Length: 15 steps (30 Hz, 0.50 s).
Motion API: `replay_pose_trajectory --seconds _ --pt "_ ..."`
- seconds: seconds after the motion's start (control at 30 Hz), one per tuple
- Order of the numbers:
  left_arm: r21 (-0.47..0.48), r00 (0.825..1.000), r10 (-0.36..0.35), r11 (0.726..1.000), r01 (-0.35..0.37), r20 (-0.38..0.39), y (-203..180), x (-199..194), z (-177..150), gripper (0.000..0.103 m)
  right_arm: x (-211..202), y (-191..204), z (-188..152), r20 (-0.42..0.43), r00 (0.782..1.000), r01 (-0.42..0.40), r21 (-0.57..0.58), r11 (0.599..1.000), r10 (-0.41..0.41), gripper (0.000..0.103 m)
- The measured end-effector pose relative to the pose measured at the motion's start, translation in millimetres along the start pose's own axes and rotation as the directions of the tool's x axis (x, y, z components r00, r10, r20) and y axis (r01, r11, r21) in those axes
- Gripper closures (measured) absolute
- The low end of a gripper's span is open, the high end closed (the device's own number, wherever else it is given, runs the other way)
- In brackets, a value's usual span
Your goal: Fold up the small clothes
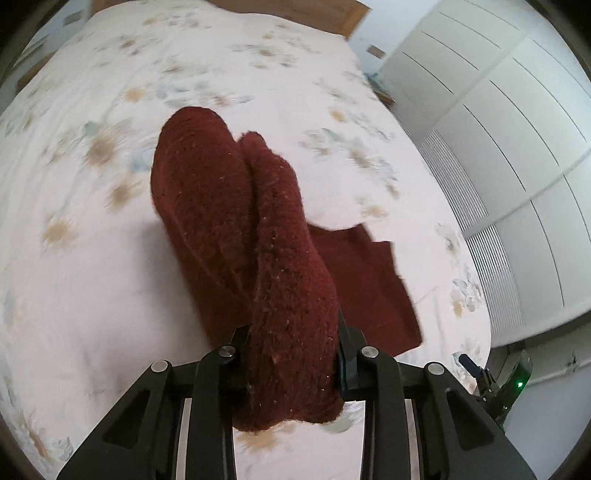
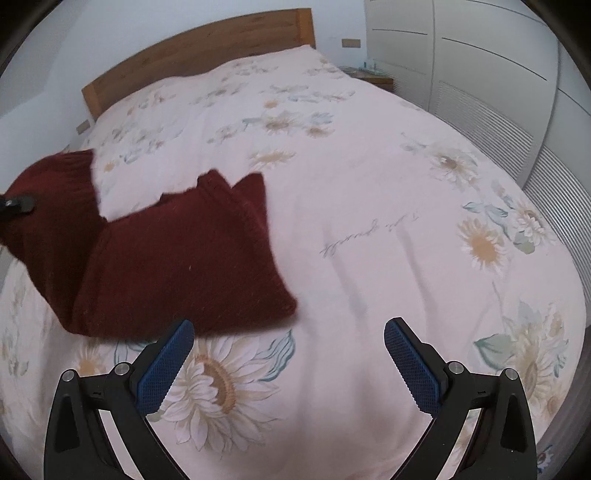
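Left wrist view. The bed [image 1: 92, 266] with its flowered cover fills most of the frame. Its right edge curves down beside the white wardrobe [image 1: 498, 129], with only a narrow gap between them. The wooden headboard [image 1: 295, 11] closes the far end. Wide bare cover lies to the left and ahead of the dark red sweater [image 1: 207, 192]; background blurred. The left gripper [image 1: 291, 354] is clamped on a thick bunched fold of the sweater, which fills the whole space between the fingers and bulges past them toward the camera. The held part rises off the bed; a flatter part lies on the cover to the right, near the bed's right edge. The right gripper [image 1: 491, 380] shows at the lower right, by the bed's edge.

Right wrist view. The sweater [image 2: 177, 266] lies left of centre on the bed [image 2: 369, 221], its left end lifted toward the left gripper [image 2: 14, 205], only partly in frame. Open cover stretches right to the wardrobe [image 2: 480, 74] and back to the headboard [image 2: 199, 48]. The right gripper [image 2: 288, 354] is spread wide and holds nothing; its left blue pad [image 2: 166, 369] sits just at the sweater's near edge, contact not clear.
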<state>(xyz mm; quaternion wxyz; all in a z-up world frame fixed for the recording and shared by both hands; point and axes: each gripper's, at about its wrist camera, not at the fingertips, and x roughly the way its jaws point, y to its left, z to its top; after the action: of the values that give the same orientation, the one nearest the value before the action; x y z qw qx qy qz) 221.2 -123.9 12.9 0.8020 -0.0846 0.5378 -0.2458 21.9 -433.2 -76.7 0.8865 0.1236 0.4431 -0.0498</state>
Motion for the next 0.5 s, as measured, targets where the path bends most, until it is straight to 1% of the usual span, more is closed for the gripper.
replay_pose_trajectory --seconds 0.03,0.1,0.13,0.27,0.4,0.5 --pt "0.013 1.000 0.000 1.000 0.000 -0.008 -5.4 1.9 0.0 0.078 -3.1 -5.2 2.2 0.012 1.000 -0.004 0.014 1.000 0.004 0.000" --pt "0.049 1.000 0.008 0.999 -0.007 -0.030 -30.9 20.3 4.7 0.078 -6.3 -12.8 4.0 0.019 1.000 -0.007 0.032 0.999 0.007 0.000" --pt "0.065 0.999 0.012 0.998 -0.010 -0.040 -45.8 33.3 6.2 0.078 -7.1 -17.1 4.8 0.019 1.000 -0.006 0.042 0.999 0.005 0.000" --pt "0.090 0.998 0.027 0.996 -0.021 -0.059 -78.5 78.2 1.3 0.078 -7.5 -30.6 2.3 0.002 1.000 0.003 0.065 0.998 -0.003 0.000" --pt "0.123 0.993 0.071 0.991 -0.059 -0.098 -104.9 124.0 -12.8 0.078 -2.4 -39.3 -5.5 -0.036 0.999 0.025 0.048 0.999 -0.023 0.000" --pt "0.134 0.983 0.141 0.983 -0.124 -0.119 -109.4 147.8 -24.8 0.077 1.6 -48.3 -11.2 -0.068 0.997 0.048 0.051 0.998 -0.044 0.000"
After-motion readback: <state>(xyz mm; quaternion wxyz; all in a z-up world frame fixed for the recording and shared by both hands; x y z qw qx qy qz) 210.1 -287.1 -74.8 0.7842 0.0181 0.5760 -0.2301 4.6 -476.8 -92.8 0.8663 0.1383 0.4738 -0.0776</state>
